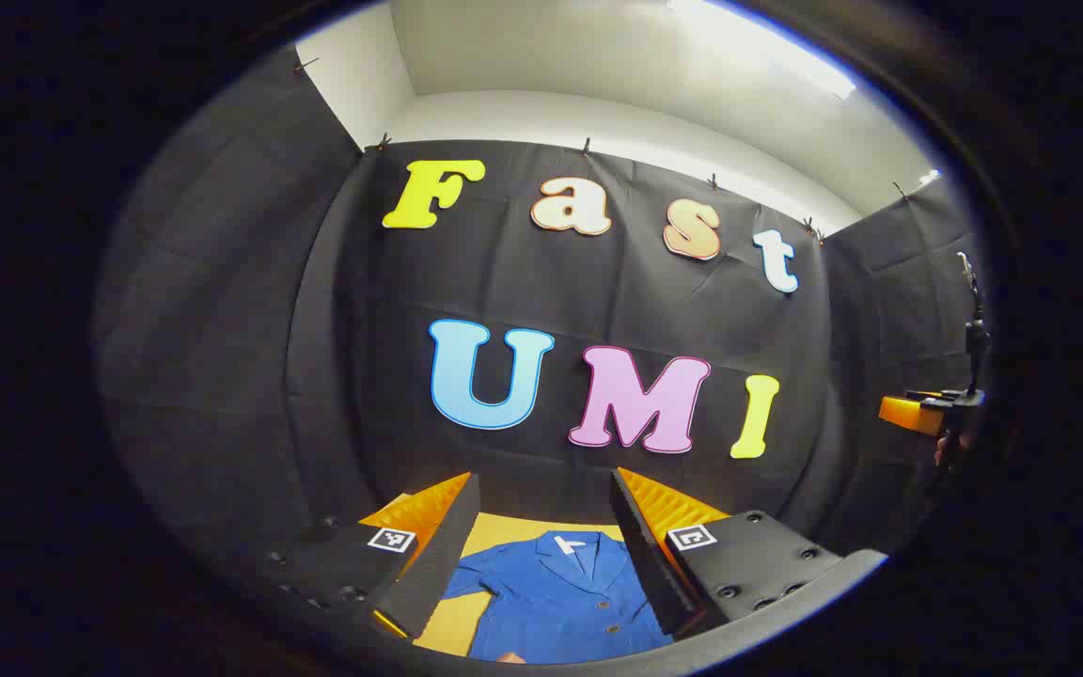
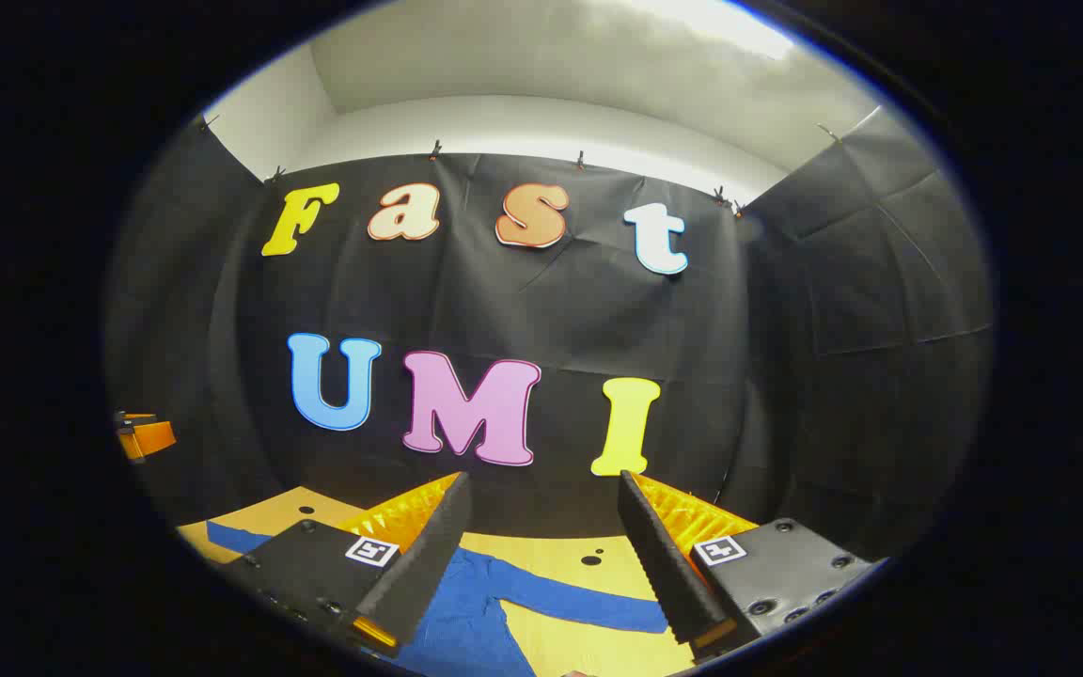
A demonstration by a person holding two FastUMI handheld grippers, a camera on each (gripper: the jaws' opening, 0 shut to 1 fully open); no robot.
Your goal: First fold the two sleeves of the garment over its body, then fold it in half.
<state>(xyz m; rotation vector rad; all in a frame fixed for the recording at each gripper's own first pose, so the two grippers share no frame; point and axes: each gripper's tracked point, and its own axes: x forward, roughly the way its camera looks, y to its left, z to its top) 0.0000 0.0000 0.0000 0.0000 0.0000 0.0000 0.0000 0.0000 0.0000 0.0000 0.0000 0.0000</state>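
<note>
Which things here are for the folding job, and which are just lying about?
For the job:
- blue jacket, spread flat, sleeves out
- left tool, open
- right tool, open

Just there:
- yellow table
- black cloth wall

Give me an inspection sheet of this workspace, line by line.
Surface: yellow table, small dark holes in it.
Job's things: blue jacket lying flat, collar away from the camera, one sleeve spread sideways, unfolded.
Clutter: nothing seen.
Grippers: left claw open, above the jacket; right claw open, above the sleeve; neither touches the cloth.
Cables: nothing seen.
Surroundings: black cloth wall, white ceiling above.
</note>
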